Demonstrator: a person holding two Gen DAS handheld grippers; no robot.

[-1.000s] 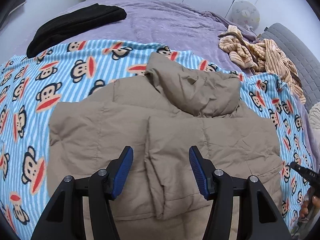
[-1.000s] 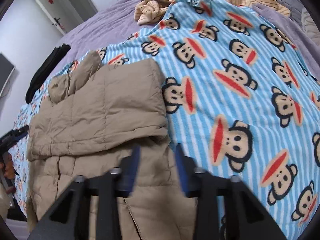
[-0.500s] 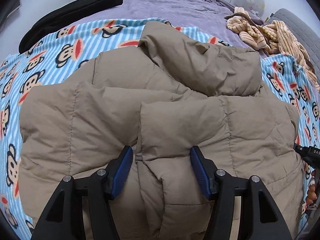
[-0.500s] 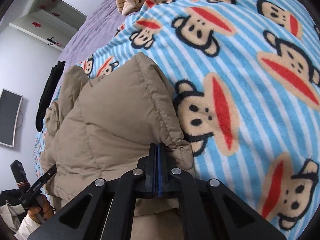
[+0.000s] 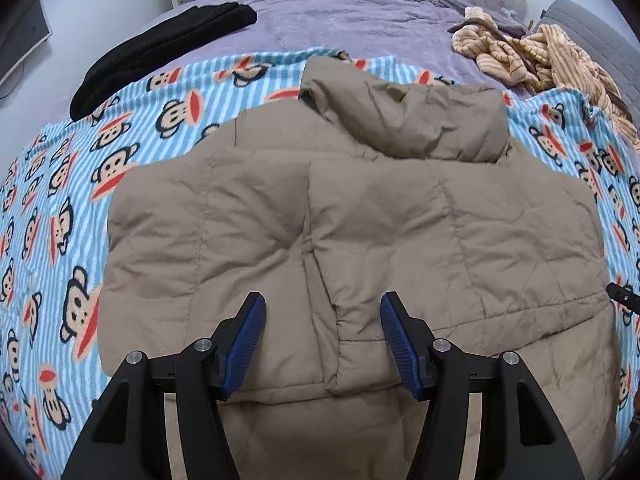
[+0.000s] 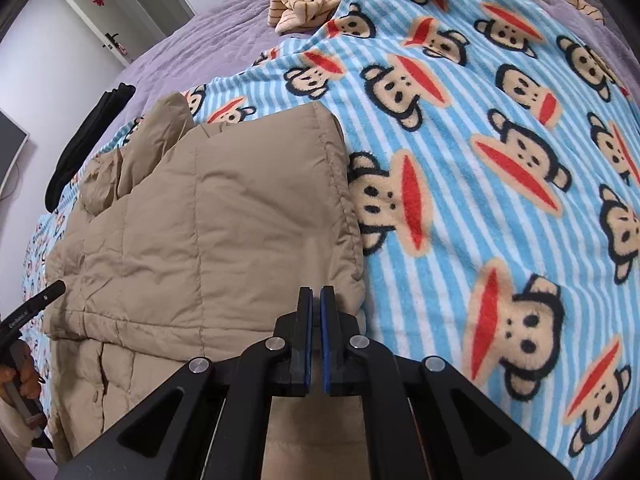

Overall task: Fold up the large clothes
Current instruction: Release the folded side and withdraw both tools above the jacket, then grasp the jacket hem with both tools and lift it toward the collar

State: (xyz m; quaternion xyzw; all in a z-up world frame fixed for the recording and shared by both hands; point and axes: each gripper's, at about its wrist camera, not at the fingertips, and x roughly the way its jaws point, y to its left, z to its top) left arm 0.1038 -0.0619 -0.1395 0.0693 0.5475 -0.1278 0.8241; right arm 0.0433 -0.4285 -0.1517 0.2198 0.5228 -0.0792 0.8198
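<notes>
A tan puffer jacket [image 5: 360, 220] lies on a blue striped monkey-print blanket [image 5: 60, 200], sleeves folded in across the body and hood [image 5: 412, 120] at the far end. My left gripper [image 5: 323, 308] hovers open over the jacket's near middle, blue pads apart on either side of the folded sleeve edge, gripping nothing. In the right wrist view the jacket [image 6: 200, 220] fills the left half. My right gripper [image 6: 316, 292] is shut, its tips at the jacket's right near corner beside the blanket [image 6: 500, 160]. No fabric shows between its pads.
A black garment [image 5: 160, 48] lies on the purple bedcover at the far left. A beige striped garment [image 5: 540, 56] is heaped at the far right. A hand [image 6: 20, 372] holding the other gripper shows at the left edge of the right wrist view.
The right gripper's jaws went from apart to shut, and it came down close to the jacket's right corner. The left gripper dipped toward the jacket, then drew back a little, staying open.
</notes>
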